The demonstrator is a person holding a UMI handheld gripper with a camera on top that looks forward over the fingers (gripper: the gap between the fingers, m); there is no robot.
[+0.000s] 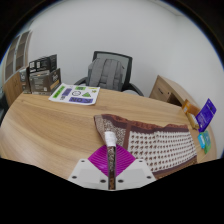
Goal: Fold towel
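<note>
A brown patterned towel with a white edge lies spread on the wooden table, ahead and to the right of my fingers. My gripper is shut on the towel's near corner: a strip of the cloth runs down from the towel and is pinched between the two magenta pads. The pinched corner is lifted slightly off the table.
A green and white leaflet lies at the far side of the table. A black mesh chair stands behind it. A dark box sits far left. A purple card and a wooden cabinet are at the right.
</note>
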